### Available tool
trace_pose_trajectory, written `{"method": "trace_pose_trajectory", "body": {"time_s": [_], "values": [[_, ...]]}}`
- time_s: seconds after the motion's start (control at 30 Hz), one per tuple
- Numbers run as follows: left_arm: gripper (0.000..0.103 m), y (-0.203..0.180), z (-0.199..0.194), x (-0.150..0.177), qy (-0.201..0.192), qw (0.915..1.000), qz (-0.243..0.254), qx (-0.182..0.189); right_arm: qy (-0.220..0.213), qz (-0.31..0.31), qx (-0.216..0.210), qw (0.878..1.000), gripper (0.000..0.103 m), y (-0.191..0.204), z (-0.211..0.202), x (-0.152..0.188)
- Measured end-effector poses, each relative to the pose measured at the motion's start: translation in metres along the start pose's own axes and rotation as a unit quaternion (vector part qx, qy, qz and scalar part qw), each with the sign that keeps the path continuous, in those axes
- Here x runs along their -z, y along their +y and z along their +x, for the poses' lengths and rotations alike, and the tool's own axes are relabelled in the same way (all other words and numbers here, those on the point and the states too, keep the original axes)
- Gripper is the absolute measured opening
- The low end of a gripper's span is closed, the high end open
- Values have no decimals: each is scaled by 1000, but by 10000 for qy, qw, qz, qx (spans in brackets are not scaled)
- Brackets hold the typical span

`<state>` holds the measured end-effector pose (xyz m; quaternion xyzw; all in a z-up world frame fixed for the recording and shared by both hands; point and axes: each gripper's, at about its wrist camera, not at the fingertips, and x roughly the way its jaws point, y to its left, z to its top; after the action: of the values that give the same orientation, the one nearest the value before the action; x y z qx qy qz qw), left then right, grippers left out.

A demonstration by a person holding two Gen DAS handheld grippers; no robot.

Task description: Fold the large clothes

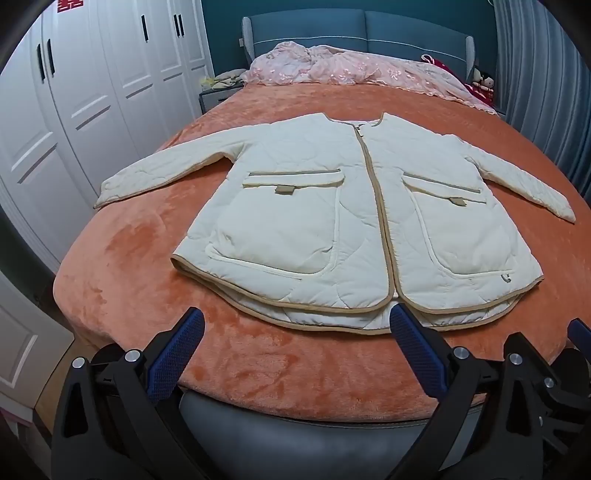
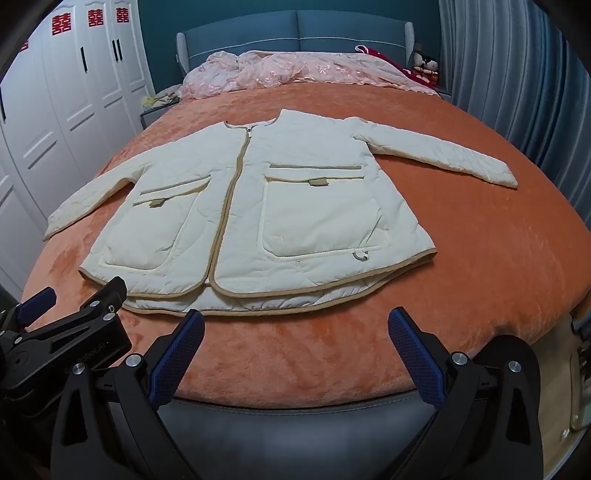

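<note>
Left gripper (image 1: 295, 325) and right gripper (image 2: 295, 325) are held wide apart, empty, near the bed's foot. Quilted jacket (image 1: 354, 221) is spread flat on orange blanket (image 1: 258, 354); sleeves are best folded inward first, symmetrically.

Jacket (image 1: 354, 221) lies flat on the bed (image 1: 258, 369), bedding (image 1: 351, 70) heaped behind it.

Two wrist cameras at the bed's foot (image 1: 258, 387), angled down toward the headboard (image 2: 295, 33), left view set left of right, both sharing the spread jacket (image 1: 332, 221), edges fisheye-bent, perhaps misleading
</note>
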<state>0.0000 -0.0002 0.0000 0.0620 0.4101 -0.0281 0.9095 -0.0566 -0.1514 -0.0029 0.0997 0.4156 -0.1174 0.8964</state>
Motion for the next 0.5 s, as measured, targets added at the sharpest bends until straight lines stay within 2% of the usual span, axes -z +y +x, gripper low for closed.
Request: {"method": "trace_pose_trajectory", "body": {"time_s": [0.5], "values": [[98, 0, 0, 0, 6, 10000, -4, 8, -1, -2, -2, 10000, 98, 0, 0, 0]]}}
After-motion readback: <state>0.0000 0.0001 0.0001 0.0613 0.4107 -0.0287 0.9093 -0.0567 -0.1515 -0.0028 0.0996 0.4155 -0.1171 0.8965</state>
